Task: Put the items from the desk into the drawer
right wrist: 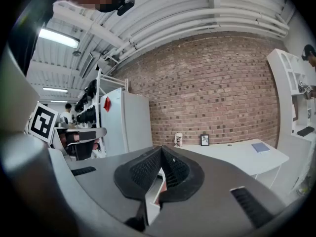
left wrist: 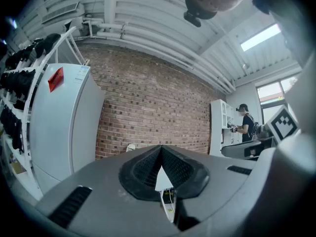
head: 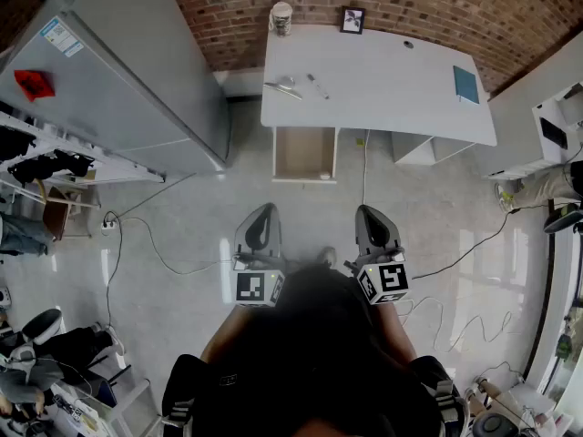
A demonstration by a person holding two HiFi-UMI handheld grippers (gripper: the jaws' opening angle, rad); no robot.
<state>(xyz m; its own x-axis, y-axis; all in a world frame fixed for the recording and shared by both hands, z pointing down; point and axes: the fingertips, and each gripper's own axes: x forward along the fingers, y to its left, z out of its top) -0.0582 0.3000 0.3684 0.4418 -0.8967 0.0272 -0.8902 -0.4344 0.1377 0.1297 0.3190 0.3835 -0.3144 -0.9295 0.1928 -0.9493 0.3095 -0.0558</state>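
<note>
The white desk (head: 383, 89) stands far ahead against the brick wall. On it lie a metal utensil (head: 284, 86), a pen (head: 318, 86) and a blue book (head: 465, 84); a jar (head: 281, 16) and a small picture frame (head: 352, 19) stand at the back. Under the desk's left end the drawer (head: 305, 153) is pulled out, and its inside looks bare. My left gripper (head: 262, 211) and right gripper (head: 370, 213) are held side by side over the floor, well short of the desk. Both are shut with nothing in them, as the left gripper (left wrist: 161, 151) and right gripper (right wrist: 161, 153) show close up.
A tall grey fridge (head: 118, 71) stands left of the desk, with a rack of dark items (head: 36, 167) beside it. Cables (head: 150, 244) trail over the floor on both sides. White shelving (head: 556, 126) and a person's leg (head: 547, 188) are at the right.
</note>
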